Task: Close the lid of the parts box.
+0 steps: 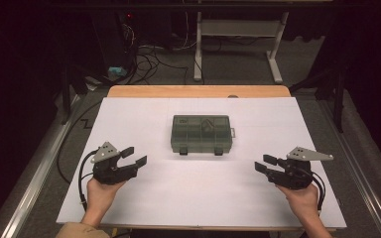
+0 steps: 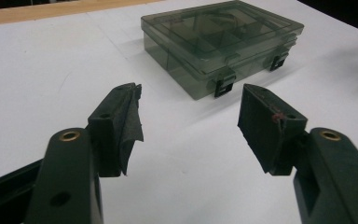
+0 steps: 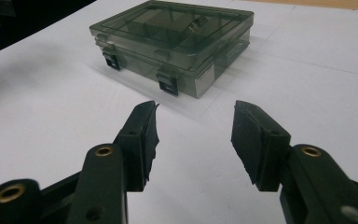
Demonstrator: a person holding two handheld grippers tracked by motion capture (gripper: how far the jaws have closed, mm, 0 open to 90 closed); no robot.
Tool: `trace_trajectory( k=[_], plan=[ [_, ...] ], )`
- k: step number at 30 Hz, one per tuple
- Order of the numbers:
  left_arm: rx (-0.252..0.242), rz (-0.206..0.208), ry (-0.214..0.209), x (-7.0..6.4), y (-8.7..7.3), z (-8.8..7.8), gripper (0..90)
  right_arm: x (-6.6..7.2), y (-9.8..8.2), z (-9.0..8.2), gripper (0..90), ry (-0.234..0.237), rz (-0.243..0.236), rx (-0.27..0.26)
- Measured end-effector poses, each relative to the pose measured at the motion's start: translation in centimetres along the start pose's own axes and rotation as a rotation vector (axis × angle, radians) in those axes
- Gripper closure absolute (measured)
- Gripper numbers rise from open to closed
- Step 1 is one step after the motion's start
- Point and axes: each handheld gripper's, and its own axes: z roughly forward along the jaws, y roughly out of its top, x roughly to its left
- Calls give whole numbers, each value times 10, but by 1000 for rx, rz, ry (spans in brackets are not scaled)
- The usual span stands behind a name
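At the bottom of the high view, two hands come in from the lower edge, each holding a tool over the white sheet that covers the table. The left gripper sits in the lower left of the frame, its jaws spread apart with nothing between them and pointing toward the centre. The right gripper sits in the lower right, jaws likewise parted and empty, also aimed inward. In each gripper view the two black jaws rise from the bottom corners with bare white surface showing in the gap.

Farther up, near the middle of the high view, a smoky translucent compartment box lies flat on the sheet, lid down, well apart from both tools. Its two dark latches face the person. In the left gripper view it sits upper centre; in the right gripper view, upper centre-left. Beyond the sheet, a strip of wooden table edge shows.
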Motion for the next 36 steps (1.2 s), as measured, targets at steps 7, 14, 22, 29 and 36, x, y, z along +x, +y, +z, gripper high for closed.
trace_trajectory(
  k=[7,14,22,29,36],
  plan=[
    [-17,-4,0,3,-2,-9,388,2,-4,-6,498,-2,-4,-11],
    [-25,-12,6,6,-5,-17,388,3,-10,-10,487,-3,-4,-22],
    [-33,-16,14,9,-7,-23,388,3,-17,-16,479,-12,0,-34],
    [-43,-20,17,11,-11,-28,381,2,-24,-22,464,-31,9,-50],
    [-68,-35,42,16,-14,-32,354,-1,-31,-27,444,-52,19,-62]
  ],
)
